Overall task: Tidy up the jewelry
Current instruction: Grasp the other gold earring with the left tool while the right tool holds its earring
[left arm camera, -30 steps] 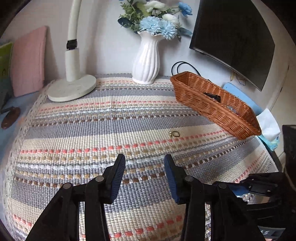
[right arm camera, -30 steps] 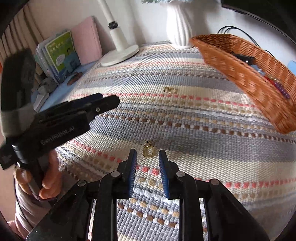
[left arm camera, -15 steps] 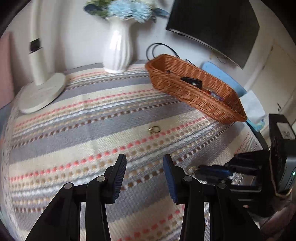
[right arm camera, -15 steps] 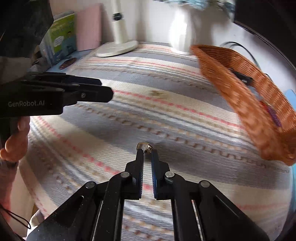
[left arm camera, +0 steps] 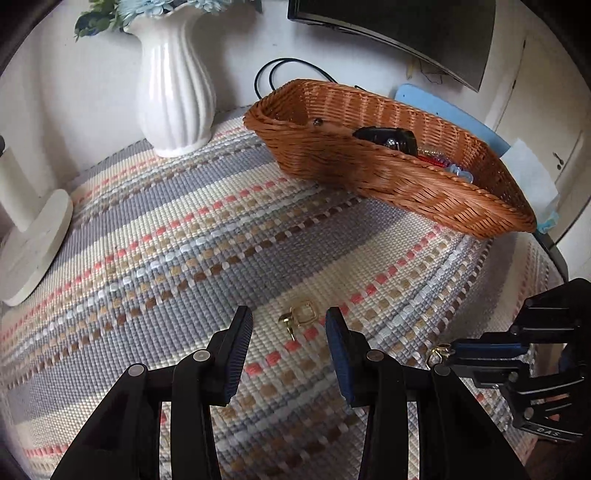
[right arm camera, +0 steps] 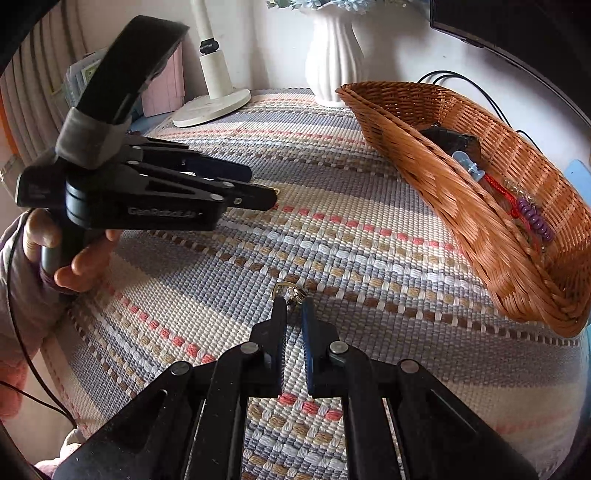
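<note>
A small gold earring (left arm camera: 303, 314) lies on the striped woven mat (left arm camera: 177, 236), right between the tips of my left gripper (left arm camera: 287, 313), which is open and clear of it. My right gripper (right arm camera: 292, 301) is shut on a second gold earring (right arm camera: 287, 288) that sticks out past its tips, just above the mat. In the left wrist view that right gripper (left arm camera: 454, 350) comes in from the right with the earring (left arm camera: 439, 350) at its tip. The wicker basket (right arm camera: 436, 173) holds purple beads (right arm camera: 537, 218), a red cord and a black piece.
A white ribbed vase (left arm camera: 175, 92) with blue flowers stands at the back beside the basket (left arm camera: 388, 184). A white lamp base (right arm camera: 212, 105) sits back left, with books behind it. A dark screen (left arm camera: 406, 26) hangs on the wall. A hand (right arm camera: 79, 258) holds the left gripper (right arm camera: 258, 188).
My right gripper closed on the earring in front of it and carries it now. My left gripper swung toward the basket side until the other earring lay between its fingers.
</note>
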{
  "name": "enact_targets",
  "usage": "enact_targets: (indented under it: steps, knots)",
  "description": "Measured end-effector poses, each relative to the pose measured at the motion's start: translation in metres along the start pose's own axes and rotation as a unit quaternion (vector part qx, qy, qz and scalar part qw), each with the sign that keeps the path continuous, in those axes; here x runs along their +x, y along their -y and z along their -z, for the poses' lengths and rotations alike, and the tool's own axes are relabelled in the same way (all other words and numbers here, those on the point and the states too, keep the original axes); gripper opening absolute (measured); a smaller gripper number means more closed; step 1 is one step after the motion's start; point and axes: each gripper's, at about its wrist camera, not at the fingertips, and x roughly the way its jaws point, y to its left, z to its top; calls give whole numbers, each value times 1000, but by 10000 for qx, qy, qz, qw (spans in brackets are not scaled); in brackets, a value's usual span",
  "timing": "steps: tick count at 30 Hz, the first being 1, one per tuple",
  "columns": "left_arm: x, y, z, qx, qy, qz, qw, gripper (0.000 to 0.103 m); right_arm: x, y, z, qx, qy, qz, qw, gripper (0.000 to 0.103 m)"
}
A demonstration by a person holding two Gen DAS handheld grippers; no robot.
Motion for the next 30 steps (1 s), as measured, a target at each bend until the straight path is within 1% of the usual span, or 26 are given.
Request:
enact_targets:
  steps: [2, 4, 6, 9, 12, 15, 18, 20, 21, 22, 23, 24, 25, 27, 30]
  knots:
    - [1, 3, -1, 94, 56, -42, 9999, 25, 0, -1, 0, -29, 3, 18, 10000, 9]
    - [2, 7, -1, 188, 62, -41, 9998, 2, 0, -3, -1, -49, 14, 16, 10000, 9]
    - [1, 10, 0, 244, 70, -89, 9996, 2, 0, -3, 0, -34, 24, -7, 10000, 9]
    - [-7, 8, 0, 123, 142, 8, 9998, 2, -6, 2, 2, 141, 89, -113, 9998, 8]
    - [-25, 9, 1, 24, 331, 132, 9994, 2, -13, 7, 3, 283, 119, -177, 9994, 8]
    - [-38, 9, 2, -18, 473, 195, 9987, 2, -19, 9, 4, 336, 141, -124, 9993, 8]
    - [-40, 6, 4, -39, 456, 149, 9988, 2, -25, 9, 4, 342, 201, -126, 9991, 8]
    - [-34, 3, -1, -70, 359, 16, 9993, 4, -25, 7, 4, 302, 212, -97, 9993, 8]
    - [-30, 0, -6, -131, 298, -44, 9995, 8, -24, 6, 4, 308, 201, -88, 9993, 8]
    - [-26, -2, -10, -184, 261, -69, 9995, 18, -22, 6, 4, 327, 185, -97, 9992, 8]
    - [-22, -3, -15, -203, 243, -55, 9995, 24, -20, 7, 4, 353, 150, -121, 9992, 8]
    - [-17, -3, -18, -165, 237, -31, 9996, 34, -18, 8, 5, 370, 121, -137, 9991, 8]
    - [-12, -2, -21, -108, 199, -23, 9997, 36, -16, 9, 5, 373, 101, -136, 9992, 8]
    - [-3, 1, -23, -47, 78, 27, 10000, 36, -13, 13, 6, 388, 75, -141, 9991, 8]
    - [10, 7, -23, 1, 25, 25, 10000, 36, -9, 20, 5, 509, 36, -243, 9984, 8]
